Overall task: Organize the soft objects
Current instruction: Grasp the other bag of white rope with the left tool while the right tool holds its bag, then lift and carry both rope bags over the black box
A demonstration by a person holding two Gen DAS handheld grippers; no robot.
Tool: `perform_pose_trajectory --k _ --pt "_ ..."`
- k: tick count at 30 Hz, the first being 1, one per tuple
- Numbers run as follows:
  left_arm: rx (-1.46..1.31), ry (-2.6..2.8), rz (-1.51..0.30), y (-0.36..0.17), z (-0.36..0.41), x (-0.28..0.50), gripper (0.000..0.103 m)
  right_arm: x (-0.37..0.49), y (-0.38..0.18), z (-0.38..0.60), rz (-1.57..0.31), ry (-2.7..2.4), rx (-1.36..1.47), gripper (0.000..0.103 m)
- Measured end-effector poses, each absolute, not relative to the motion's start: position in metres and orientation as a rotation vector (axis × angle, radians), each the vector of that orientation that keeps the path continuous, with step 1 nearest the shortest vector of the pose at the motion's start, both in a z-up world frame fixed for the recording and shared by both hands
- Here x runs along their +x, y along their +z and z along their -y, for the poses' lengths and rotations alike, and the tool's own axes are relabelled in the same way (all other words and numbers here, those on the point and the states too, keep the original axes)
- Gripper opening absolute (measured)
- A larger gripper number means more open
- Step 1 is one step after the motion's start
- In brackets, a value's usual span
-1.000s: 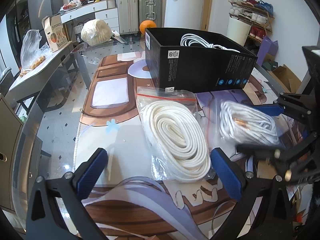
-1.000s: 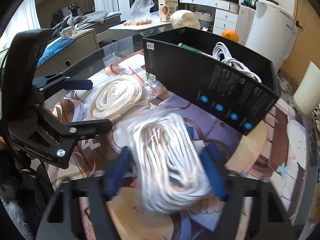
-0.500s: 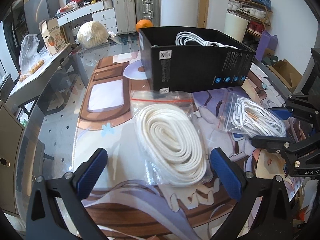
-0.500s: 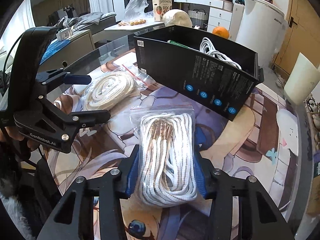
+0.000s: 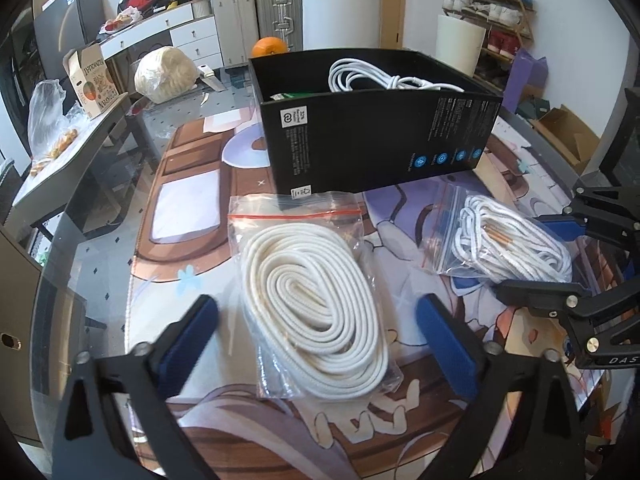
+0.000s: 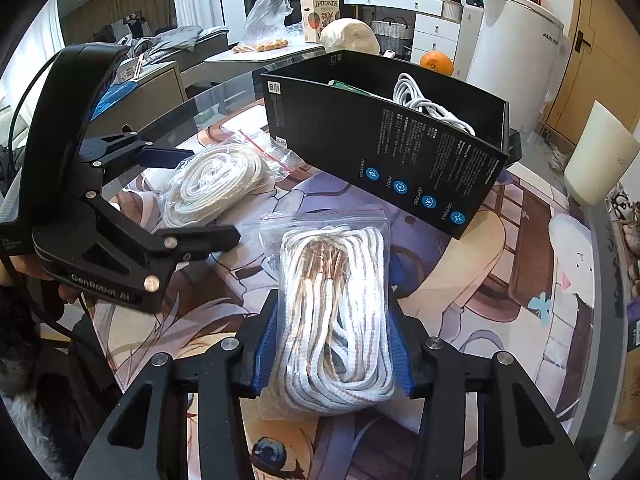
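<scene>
A clear zip bag of flat white coiled cord (image 5: pixel 316 312) lies on the printed mat between the fingers of my open left gripper (image 5: pixel 320 340); it also shows in the right wrist view (image 6: pixel 216 188). My right gripper (image 6: pixel 332 336) is shut on a zip bag of white and brown laces (image 6: pixel 336 312), which also shows in the left wrist view (image 5: pixel 516 244). The bag sits low over the mat. A black open box (image 5: pixel 376 136) stands just behind both bags, with a white cable (image 5: pixel 372 76) inside. The box also shows in the right wrist view (image 6: pixel 384 148).
An orange (image 5: pixel 270 46) and a pale lumpy bundle (image 5: pixel 166 74) sit behind the box. A cardboard carton (image 5: pixel 90 76) and a plastic bag (image 5: pixel 46 120) lie on a side table at the left. The glass table edge (image 5: pixel 52 264) curves along the left.
My right gripper has closed on the bag of laces. The left wrist view has shifted a little, so the flat cord bag now sits centred between its fingers.
</scene>
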State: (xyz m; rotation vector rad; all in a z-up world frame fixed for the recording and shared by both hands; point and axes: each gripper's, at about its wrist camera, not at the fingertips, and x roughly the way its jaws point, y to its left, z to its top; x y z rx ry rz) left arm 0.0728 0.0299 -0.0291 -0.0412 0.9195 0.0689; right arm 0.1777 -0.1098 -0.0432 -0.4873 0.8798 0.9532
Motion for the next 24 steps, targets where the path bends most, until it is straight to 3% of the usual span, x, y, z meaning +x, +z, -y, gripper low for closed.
perform_pose_trajectory --k 4,6,9,24 --pt "-0.03 0.042 -0.894 -0.027 -0.027 0.07 0.076 0.178 -0.043 0.11 -0.88 0.952 -0.489 0.048" --pt "-0.027 0.034 -0.881 -0.026 -0.026 0.068 0.054 0.177 -0.043 0.109 -0.879 0.951 -0.491 0.048" --pt "-0.025 0.02 -0.867 -0.025 -0.024 0.063 0.045 0.176 -0.043 0.108 -0.875 0.952 -0.494 0.048" --pt "-0.077 -0.028 -0.758 -0.003 -0.022 0.043 0.042 0.171 -0.019 0.122 -0.81 0.97 -0.434 0.047"
